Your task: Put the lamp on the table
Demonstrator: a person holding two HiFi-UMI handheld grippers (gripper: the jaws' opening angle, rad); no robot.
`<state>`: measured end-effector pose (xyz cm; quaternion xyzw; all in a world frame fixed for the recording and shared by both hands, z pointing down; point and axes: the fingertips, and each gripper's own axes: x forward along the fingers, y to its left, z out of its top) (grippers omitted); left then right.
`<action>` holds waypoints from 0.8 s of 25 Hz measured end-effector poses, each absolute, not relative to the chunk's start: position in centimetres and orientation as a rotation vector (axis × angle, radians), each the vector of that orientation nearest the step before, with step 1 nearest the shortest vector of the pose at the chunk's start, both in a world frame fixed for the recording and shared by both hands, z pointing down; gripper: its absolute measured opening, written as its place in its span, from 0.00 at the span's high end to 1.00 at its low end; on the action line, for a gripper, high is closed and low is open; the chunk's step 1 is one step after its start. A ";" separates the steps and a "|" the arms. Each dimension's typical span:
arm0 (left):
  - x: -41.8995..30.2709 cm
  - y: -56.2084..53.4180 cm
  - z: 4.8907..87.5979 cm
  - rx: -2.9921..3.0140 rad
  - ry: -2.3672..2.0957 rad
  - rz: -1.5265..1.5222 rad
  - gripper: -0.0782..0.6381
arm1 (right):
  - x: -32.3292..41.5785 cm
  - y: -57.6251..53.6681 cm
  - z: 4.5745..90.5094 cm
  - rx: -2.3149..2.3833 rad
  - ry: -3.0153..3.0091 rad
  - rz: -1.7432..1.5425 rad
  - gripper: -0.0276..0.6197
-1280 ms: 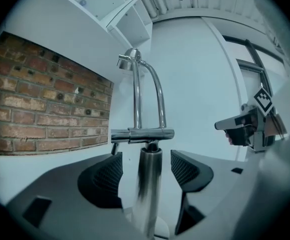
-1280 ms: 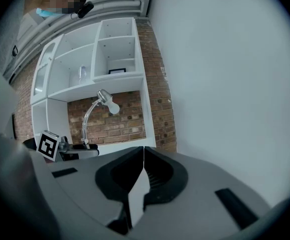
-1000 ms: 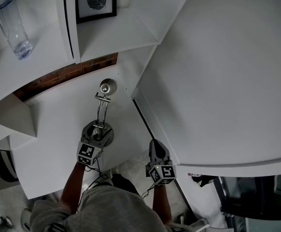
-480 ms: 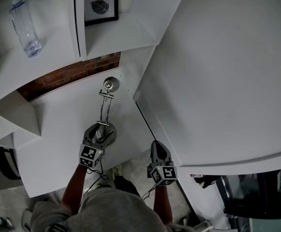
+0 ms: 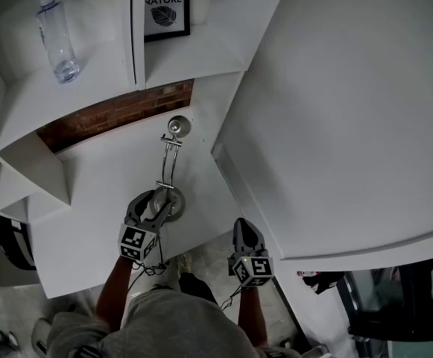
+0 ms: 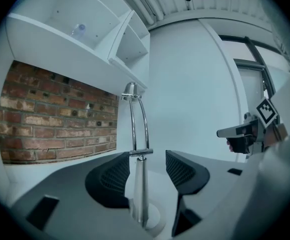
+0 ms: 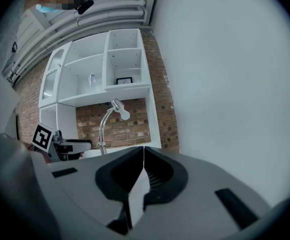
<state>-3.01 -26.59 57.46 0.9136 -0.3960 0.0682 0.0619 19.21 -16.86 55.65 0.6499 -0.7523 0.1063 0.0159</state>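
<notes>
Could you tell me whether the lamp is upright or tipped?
Upright: the lamp stands on its round base, its stem rising vertically.

The person wore a grey top [image 5: 164,323]. The left gripper [image 5: 155,201] and right gripper [image 5: 244,224] were grey, with black ribbed fingers [image 6: 112,179], black-and-white marker cubes [image 5: 136,242] and thin dark cables [image 5: 154,267].

Domestic interior: white shelving unit [image 5: 138,36] against an exposed brick wall [image 5: 119,110], its compartments holding a framed leaf print [image 5: 165,6] and a water bottle [image 5: 58,39]; large white bench [image 5: 350,110] right of the unit.
</notes>
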 end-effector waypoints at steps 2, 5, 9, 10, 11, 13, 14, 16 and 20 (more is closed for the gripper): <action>-3.6 -26.0 56.8 2.761 -1.210 0.195 0.59 | 18.8 -16.6 55.7 2.011 -2.343 0.329 0.92; -4.5 -24.9 55.9 2.761 -1.228 0.187 0.61 | 18.0 -16.1 55.6 1.995 -2.360 0.326 0.92; -5.8 -23.1 55.2 2.753 -1.234 0.201 0.65 | 17.0 -15.4 55.8 1.974 -2.373 0.327 0.92; -6.2 -22.6 55.1 2.751 -1.236 0.216 0.66 | 16.8 -15.3 55.8 1.969 -2.377 0.327 0.92; -6.6 -22.1 55.1 2.752 -1.239 0.228 0.67 | 16.5 -15.1 55.7 1.964 -2.382 0.327 0.92; -7.4 -21.2 54.8 2.754 -1.249 0.234 0.69 | 16.0 -14.7 55.7 1.953 -2.392 0.324 0.92; -7.7 -20.8 54.6 2.756 -1.258 0.227 0.70 | 15.8 -14.5 55.8 1.946 -2.396 0.322 0.92; -8.3 -20.1 54.0 2.761 -1.277 0.205 0.73 | 15.3 -14.2 55.8 1.934 -2.402 0.315 0.92; -9.5 -18.7 53.4 2.740 -1.300 0.181 0.76 | 14.1 -13.6 55.5 1.920 -2.420 0.308 0.92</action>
